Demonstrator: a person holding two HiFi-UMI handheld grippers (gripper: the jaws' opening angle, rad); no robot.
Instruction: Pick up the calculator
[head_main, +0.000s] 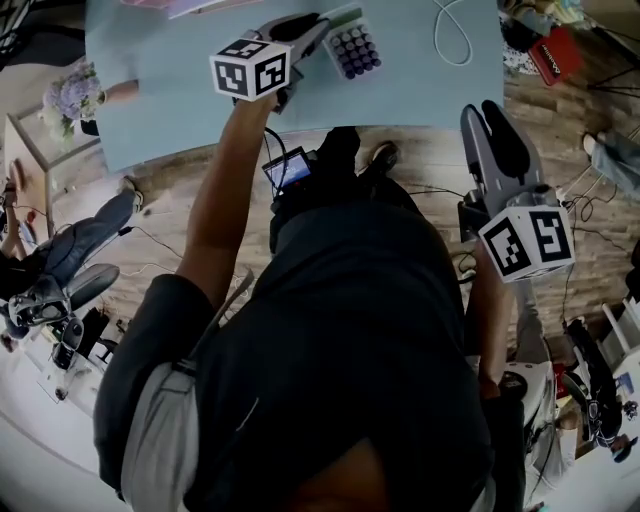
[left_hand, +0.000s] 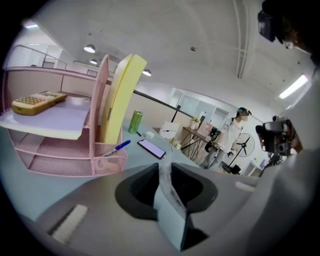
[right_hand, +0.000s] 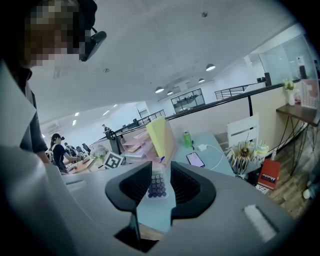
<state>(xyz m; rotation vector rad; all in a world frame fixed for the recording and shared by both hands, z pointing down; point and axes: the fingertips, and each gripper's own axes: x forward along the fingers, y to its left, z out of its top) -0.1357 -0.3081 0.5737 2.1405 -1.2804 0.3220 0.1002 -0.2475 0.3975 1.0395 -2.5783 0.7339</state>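
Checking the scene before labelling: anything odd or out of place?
Nothing spilled or damaged. One oddity is two calculators: purple-keyed calculator on the table by the left gripper, yellow calculator on the pink tray's top shelf.

Head view is looking steeply down from above the person, taking in the table (head_main: 420, 80) and the floor (head_main: 430, 170). Left gripper view is riding low and close over that tabletop, facing the pink organizer (left_hand: 65, 155). Right gripper view is looking in from further back, off the table's edge, sharing organizer, phone (right_hand: 195, 159) and green can (right_hand: 187, 139).
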